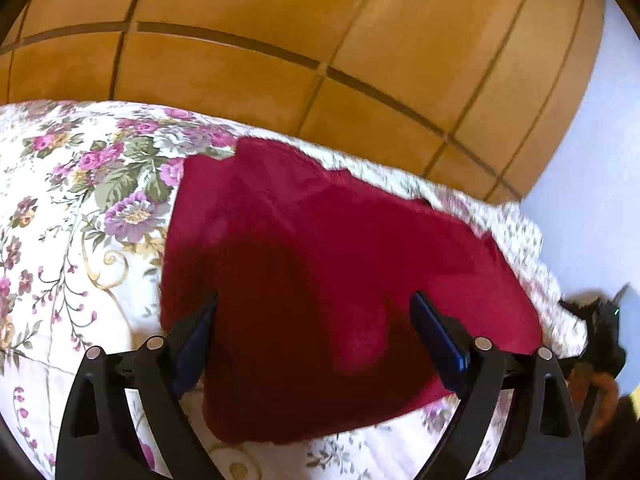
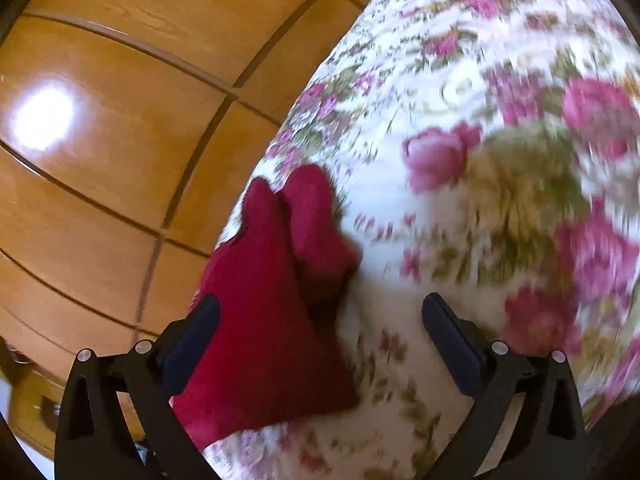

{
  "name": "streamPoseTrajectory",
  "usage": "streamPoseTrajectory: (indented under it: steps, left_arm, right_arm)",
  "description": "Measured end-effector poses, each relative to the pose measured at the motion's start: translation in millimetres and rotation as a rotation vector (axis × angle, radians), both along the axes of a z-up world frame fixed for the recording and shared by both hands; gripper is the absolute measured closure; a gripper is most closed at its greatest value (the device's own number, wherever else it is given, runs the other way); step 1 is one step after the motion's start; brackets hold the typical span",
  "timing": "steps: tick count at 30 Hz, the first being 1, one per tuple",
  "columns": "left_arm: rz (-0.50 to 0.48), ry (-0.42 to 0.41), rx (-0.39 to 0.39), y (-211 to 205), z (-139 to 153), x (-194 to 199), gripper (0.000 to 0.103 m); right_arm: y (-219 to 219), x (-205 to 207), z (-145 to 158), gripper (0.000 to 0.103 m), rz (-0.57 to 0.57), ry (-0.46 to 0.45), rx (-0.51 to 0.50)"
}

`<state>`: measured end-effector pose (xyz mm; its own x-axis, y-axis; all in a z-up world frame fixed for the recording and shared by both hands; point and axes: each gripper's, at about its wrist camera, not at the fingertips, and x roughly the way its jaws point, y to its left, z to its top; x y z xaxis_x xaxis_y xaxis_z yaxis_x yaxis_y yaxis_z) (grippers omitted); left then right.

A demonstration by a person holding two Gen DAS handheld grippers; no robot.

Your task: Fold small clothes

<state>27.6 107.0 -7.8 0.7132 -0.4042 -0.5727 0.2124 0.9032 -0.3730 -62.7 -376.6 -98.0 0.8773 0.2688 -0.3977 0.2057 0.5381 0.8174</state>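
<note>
Red garment (image 1: pixel 320 264) lies rumpled on floral bedspread (image 1: pixel 80 184); left tool (image 1: pixel 316 312) and right tool (image 2: pixel 320 320) gape wide, empty.

The left black two-finger gripper with blue pads (image 1: pixel 314 300) has its jaws spread wide apart, gripping nothing. The right black two-finger gripper with blue pads (image 2: pixel 320 304) also has its jaws wide apart, empty.

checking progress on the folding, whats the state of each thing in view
red garment: lying on the bedspread, bunched, not neatly folded, in neither gripper
left gripper: open, over the garment
right gripper: open, empty, garment edge between the fingers
floral bedspread: spread under the garment
wooden wardrobe doors: closed
</note>
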Motion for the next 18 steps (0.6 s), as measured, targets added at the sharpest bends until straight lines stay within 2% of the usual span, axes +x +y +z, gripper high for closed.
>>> streamPoseTrajectory:
  steps: [2,5,10,11,13,14,15,18]
  left_arm:
    - [0.002,0.006,0.029,-2.2,-2.5,-1.4,0.017]
    - [0.013,0.023,0.018,1.9,-5.5,-0.1,0.023]
    - [0.017,0.023,0.021,2.6,-6.5,-1.7,0.024]
    - [0.016,0.022,0.031,0.8,-7.0,-2.0,0.024]
    - [0.015,0.023,0.045,-1.5,-7.8,-1.2,0.024]
    - [0.013,0.027,0.052,-2.6,-8.7,-0.3,0.024]
    - [0.011,0.032,0.055,-2.8,-9.5,0.8,0.024]
    - [0.006,0.042,0.053,-2.0,-10.7,2.8,0.024]
  right_arm:
    - [2.5,-6.5,-1.6,0.005,-0.009,-0.009,0.007]
    - [9.8,-16.7,-5.8,0.013,-0.022,-0.021,0.032]
    - [30.1,-33.0,-18.8,0.021,0.030,-0.079,0.166]
    - [34.1,-31.4,-19.7,0.024,0.047,-0.077,0.171]
    - [40.4,-26.1,-17.5,0.033,0.053,-0.050,0.109]
    - [41.3,-22.8,-16.8,0.048,0.062,-0.043,0.087]
    - [41.1,-17.3,-18.1,0.069,0.084,-0.038,0.082]
    - [36.4,-15.8,-17.1,0.082,0.063,-0.069,0.079]
